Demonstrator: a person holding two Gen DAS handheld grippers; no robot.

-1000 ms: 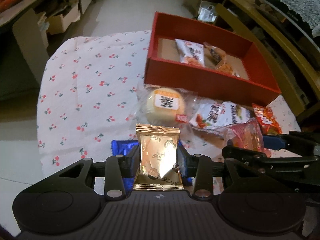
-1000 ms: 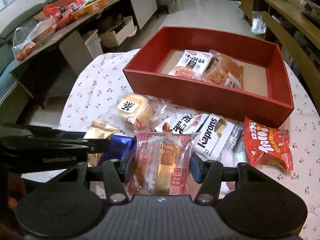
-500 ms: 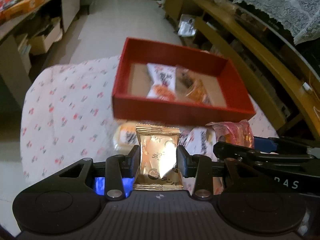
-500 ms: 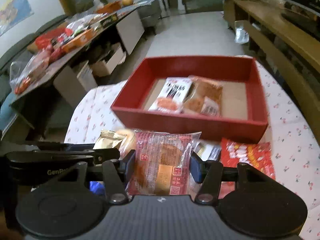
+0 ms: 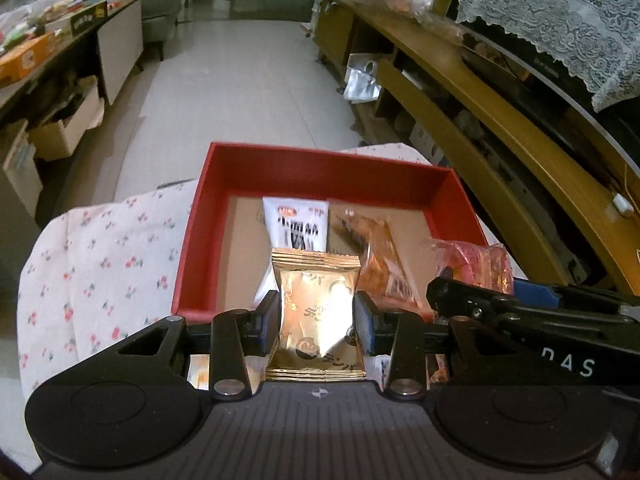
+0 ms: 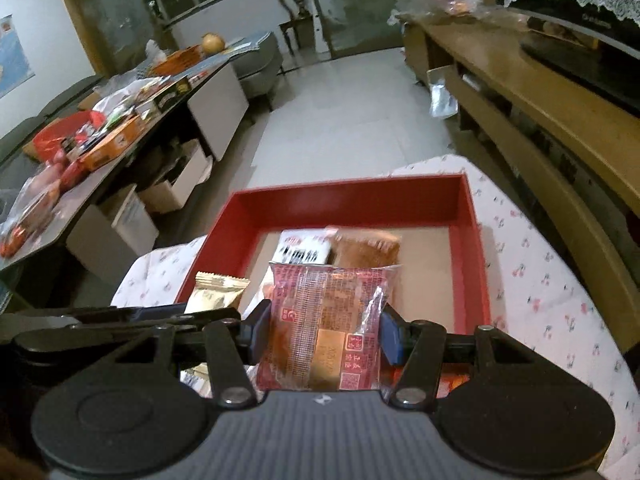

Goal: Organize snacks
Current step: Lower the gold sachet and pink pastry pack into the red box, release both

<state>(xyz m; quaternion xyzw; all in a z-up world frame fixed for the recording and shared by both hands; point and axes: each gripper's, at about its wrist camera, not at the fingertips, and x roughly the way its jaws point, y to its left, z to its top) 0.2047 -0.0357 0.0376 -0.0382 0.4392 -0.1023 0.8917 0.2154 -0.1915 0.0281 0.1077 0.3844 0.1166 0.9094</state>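
Observation:
My left gripper (image 5: 317, 322) is shut on a gold foil snack packet (image 5: 316, 308), held upright over the near wall of the red box (image 5: 320, 168). My right gripper (image 6: 325, 330) is shut on a red clear-wrapped cake packet (image 6: 326, 320), also above the red box's (image 6: 348, 200) near edge. Inside the box lie a white packet (image 5: 298, 224) and an orange-brown packet (image 5: 380, 252); in the right wrist view the white packet (image 6: 302, 248) and the brown packet (image 6: 368, 250) lie side by side. Each gripper shows in the other's view: the right gripper (image 5: 520, 304) with its red packet, the left gripper (image 6: 120, 316) with the gold packet (image 6: 216, 292).
The box sits on a round table with a cherry-print cloth (image 5: 100, 256). A wooden TV bench (image 5: 500, 132) runs along the right. At the left stands a cluttered low table (image 6: 120, 128) with cardboard boxes under it. Tiled floor (image 5: 240, 80) lies beyond the table.
Both grippers rose and moved forward from over the loose snacks to over the red box's near edge, each keeping its packet. The snacks on the cloth have dropped out of sight.

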